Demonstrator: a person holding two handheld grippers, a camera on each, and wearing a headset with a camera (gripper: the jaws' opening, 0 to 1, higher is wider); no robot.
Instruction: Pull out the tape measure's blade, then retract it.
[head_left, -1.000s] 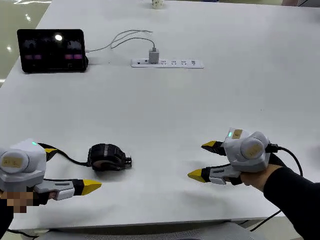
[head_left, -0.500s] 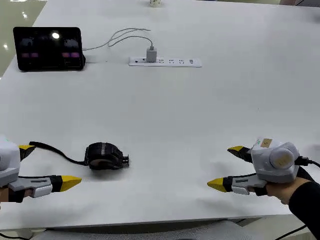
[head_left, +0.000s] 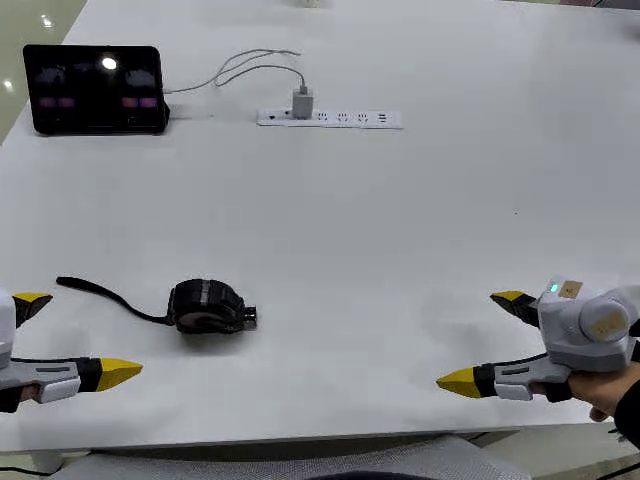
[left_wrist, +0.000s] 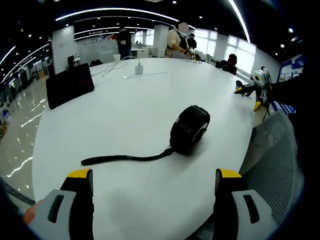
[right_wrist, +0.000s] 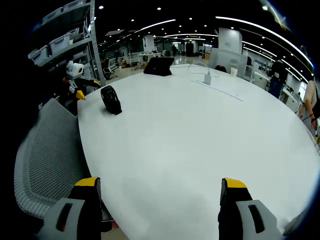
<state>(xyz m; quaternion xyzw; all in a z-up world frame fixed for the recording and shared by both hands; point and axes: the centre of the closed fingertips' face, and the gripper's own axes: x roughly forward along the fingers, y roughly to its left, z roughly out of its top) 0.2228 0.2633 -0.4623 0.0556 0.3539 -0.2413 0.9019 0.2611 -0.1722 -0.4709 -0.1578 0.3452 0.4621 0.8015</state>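
Note:
A black tape measure (head_left: 207, 306) lies on the white table (head_left: 350, 230), its black wrist strap (head_left: 105, 294) trailing to the left and its blade drawn in. My left gripper (head_left: 75, 336) stands open at the table's near left edge, left of the tape measure and apart from it. In the left gripper view the tape measure (left_wrist: 189, 128) lies ahead, between and beyond the wide-apart jaws. My right gripper (head_left: 485, 339) stands open at the near right edge, far from the tape measure (right_wrist: 111, 100), with nothing between its fingers.
A dark tablet (head_left: 96, 89) stands at the far left of the table. A white power strip (head_left: 330, 118) with a charger and white cable (head_left: 250, 68) lies at the back middle. A grey mesh chair (right_wrist: 45, 165) sits at the table's near edge.
Both grippers have drawn back and outward toward the table's near corners, away from the tape measure. The tape measure itself has stayed put.

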